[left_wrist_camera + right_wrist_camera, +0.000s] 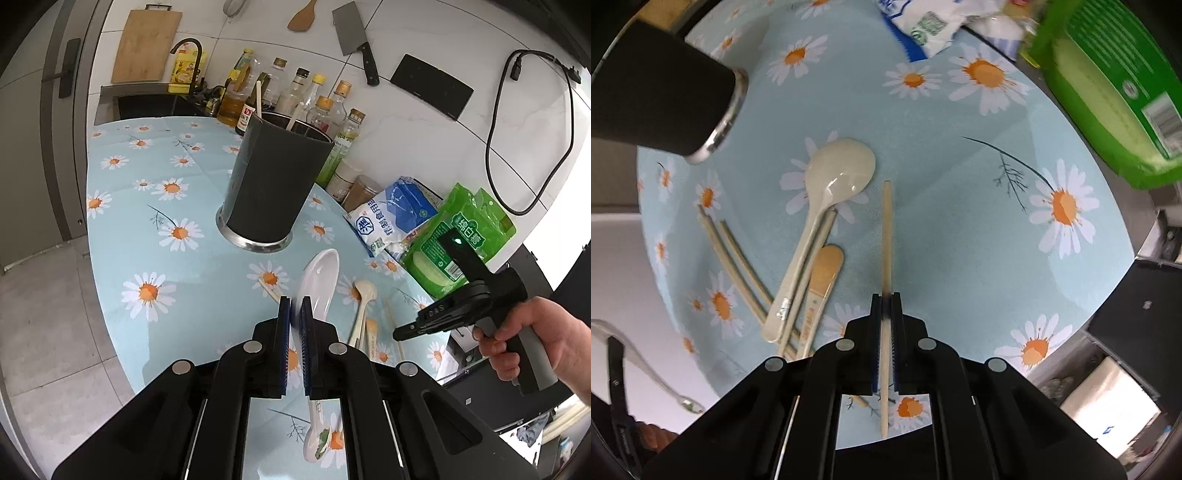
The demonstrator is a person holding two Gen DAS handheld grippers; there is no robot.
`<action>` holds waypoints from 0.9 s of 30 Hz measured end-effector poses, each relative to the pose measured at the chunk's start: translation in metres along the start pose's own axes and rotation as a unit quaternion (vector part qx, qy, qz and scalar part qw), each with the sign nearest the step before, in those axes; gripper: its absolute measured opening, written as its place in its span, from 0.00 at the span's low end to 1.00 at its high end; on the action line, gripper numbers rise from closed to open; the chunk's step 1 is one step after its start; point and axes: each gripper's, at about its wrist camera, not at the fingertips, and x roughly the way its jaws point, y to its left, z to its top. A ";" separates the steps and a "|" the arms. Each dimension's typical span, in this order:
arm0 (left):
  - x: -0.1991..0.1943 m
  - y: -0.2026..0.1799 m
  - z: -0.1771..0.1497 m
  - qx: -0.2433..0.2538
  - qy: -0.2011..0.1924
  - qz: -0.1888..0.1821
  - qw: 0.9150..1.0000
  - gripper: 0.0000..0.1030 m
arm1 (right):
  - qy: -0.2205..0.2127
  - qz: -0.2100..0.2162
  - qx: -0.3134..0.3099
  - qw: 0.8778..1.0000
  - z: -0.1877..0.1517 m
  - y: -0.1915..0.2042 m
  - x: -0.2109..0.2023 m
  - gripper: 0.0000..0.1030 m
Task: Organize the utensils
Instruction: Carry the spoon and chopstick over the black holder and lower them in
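Utensils are split between two grips above a daisy-print tabletop (960, 236). The left gripper (295, 314) pinches a white spoon (319, 277) by its handle, bowl aimed ahead at the dark utensil holder (277, 177), which stands mid-table, straight ahead of the left claw and probably the nearer arm's next stop. The right gripper (886, 314), pointing steeply down near the table's front edge, is pressed tight on a single chopstick (886, 236) whose long axis runs along the fingers. A beige spoon (827, 206), a wooden spatula (823, 277) and more chopsticks (738, 266) lie just left of it.
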 end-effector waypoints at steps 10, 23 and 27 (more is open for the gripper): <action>0.009 -0.012 0.016 -0.017 -0.007 0.015 1.000 0.04 | -0.036 0.110 -0.050 0.992 0.007 -0.011 -0.042 0.05; 0.006 -0.046 0.062 -0.032 -0.049 0.043 0.997 0.04 | -0.145 0.222 -0.209 0.941 0.025 0.054 -0.113 0.06; 0.004 -0.060 0.077 -0.027 -0.076 0.058 0.995 0.04 | -0.170 0.253 -0.248 0.920 0.035 0.066 -0.130 0.05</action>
